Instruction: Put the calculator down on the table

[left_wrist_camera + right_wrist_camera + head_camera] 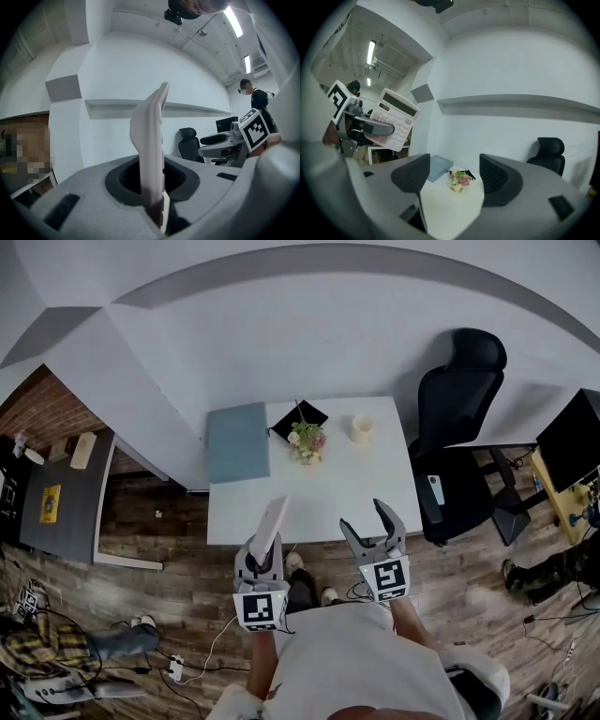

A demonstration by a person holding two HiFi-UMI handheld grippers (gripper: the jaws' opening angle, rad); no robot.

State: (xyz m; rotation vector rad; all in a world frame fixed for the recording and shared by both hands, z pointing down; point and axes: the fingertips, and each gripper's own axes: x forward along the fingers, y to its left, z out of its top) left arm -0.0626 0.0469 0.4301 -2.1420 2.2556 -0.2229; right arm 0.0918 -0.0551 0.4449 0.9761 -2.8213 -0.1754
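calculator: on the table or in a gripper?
In a gripper. The left gripper is shut on the calculator, holding it on edge in the air; the right gripper view shows it clear of the table.

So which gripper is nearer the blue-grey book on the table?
Left. The left gripper, shut on the calculator, is at the table edge in front of the book; the open right gripper is farther off to the right.

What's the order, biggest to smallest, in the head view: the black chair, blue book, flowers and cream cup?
1. black chair
2. blue book
3. flowers and cream cup: nearly alike, the flowers perhaps slightly larger.
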